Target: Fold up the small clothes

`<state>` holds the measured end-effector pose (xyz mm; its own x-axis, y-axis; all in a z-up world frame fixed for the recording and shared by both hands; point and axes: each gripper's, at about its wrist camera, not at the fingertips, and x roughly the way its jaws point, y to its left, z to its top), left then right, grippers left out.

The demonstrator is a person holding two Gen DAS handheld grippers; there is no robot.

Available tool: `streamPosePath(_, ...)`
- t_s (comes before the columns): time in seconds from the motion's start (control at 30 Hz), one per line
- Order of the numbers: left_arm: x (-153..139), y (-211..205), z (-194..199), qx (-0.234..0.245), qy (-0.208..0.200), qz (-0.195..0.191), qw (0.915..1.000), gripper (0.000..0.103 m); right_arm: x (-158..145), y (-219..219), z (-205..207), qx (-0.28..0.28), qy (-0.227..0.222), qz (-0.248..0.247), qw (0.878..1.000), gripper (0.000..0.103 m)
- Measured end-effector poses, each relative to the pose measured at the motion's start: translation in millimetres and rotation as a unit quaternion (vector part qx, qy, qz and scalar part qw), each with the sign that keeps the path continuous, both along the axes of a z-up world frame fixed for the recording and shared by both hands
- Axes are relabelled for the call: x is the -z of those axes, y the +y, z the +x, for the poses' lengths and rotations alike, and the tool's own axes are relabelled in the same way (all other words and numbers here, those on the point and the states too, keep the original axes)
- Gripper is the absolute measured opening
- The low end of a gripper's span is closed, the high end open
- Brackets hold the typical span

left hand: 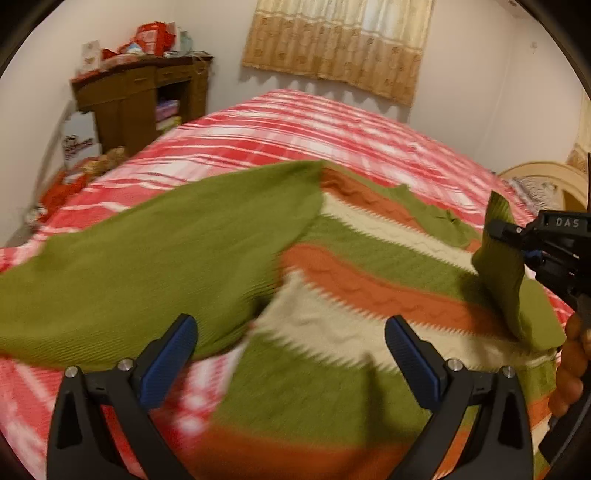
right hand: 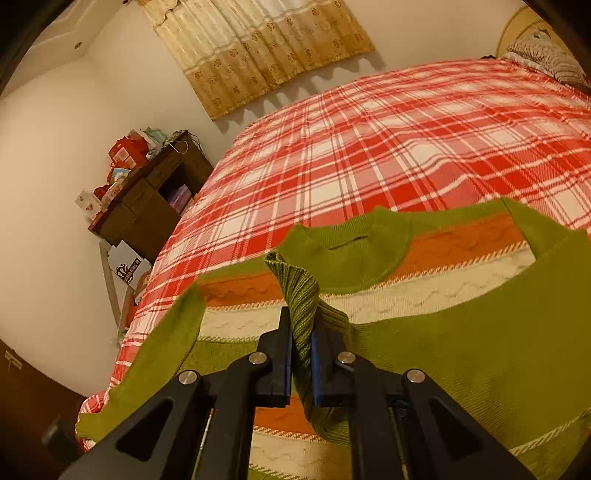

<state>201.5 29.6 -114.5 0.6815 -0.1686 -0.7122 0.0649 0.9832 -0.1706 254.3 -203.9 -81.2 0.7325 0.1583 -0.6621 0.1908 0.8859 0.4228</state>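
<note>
Right gripper (right hand: 301, 354) is clamped tight on a ribbed green cuff (right hand: 299, 295) of the sweater (right hand: 480, 350), so that bit of sleeve stands up between the pads. In the left wrist view you can see it over at 3 o'clock, cuff pinched and lifted off the rest of the knit. Left gripper (left hand: 291, 354) is wide open with nothing in it, hovering over the sweater's striped body; the green, orange and cream bands sit right between and past its blue pads (left hand: 168, 363). The other sleeve (left hand: 147, 266) is flopped out toward 9 o'clock, pretty blurry in this shot.

Sweater's lying spread on a bed with a red and white plaid cover (right hand: 369, 147). Behind it at 12 o'clock there's a tan curtain (left hand: 332, 44) on a pale wall, and at 10 o'clock a dark wooden cabinet (left hand: 140, 99) piled with red packages (left hand: 155, 35).
</note>
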Motion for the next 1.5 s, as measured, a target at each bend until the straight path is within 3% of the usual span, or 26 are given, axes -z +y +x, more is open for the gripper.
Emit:
streamPosePath(0.23,6,37,-29,-0.080,-0.028,0.027,0.9961,0.103,6,23,10,-0.025,0.002,-0.006,1.000,0.007)
streamPosePath(0.37,17,42,-25,-0.095,-0.025,0.002,0.9951,0.103,11,48,22,-0.047,0.004,0.000,0.999,0.007)
streamPosePath(0.53,21,29,-20,-0.086,-0.024,0.033,0.9955,0.103,19,83,36,-0.079,0.010,0.005,0.997,0.007)
streamPosePath(0.87,21,34,-25,-0.080,-0.032,0.025,0.9960,0.103,46,124,61,-0.116,0.031,0.025,0.992,0.008)
streamPosePath(1.1,22,32,-26,-0.081,-0.033,0.028,0.9958,0.103,53,121,65,-0.136,0.031,0.029,0.990,0.012)
streamPosePath(1.17,22,32,-26,-0.081,-0.034,0.028,0.9958,0.103,42,116,60,-0.137,0.032,0.021,0.990,0.013)
streamPosePath(1.23,22,32,-27,-0.081,-0.034,0.028,0.9958,0.103,24,103,46,-0.126,0.001,0.000,0.992,0.015)
streamPosePath(1.27,22,32,-26,-0.081,-0.033,0.028,0.9958,0.103,15,94,39,-0.112,-0.011,-0.016,0.993,0.022)
streamPosePath(1.37,22,32,-27,-0.081,-0.032,0.031,0.9957,0.103,-6,46,10,-0.043,-0.035,-0.058,0.997,0.048)
streamPosePath(1.5,23,31,-26,-0.082,-0.032,0.034,0.9956,0.103,-11,-53,-30,0.082,-0.012,-0.099,0.992,0.049)
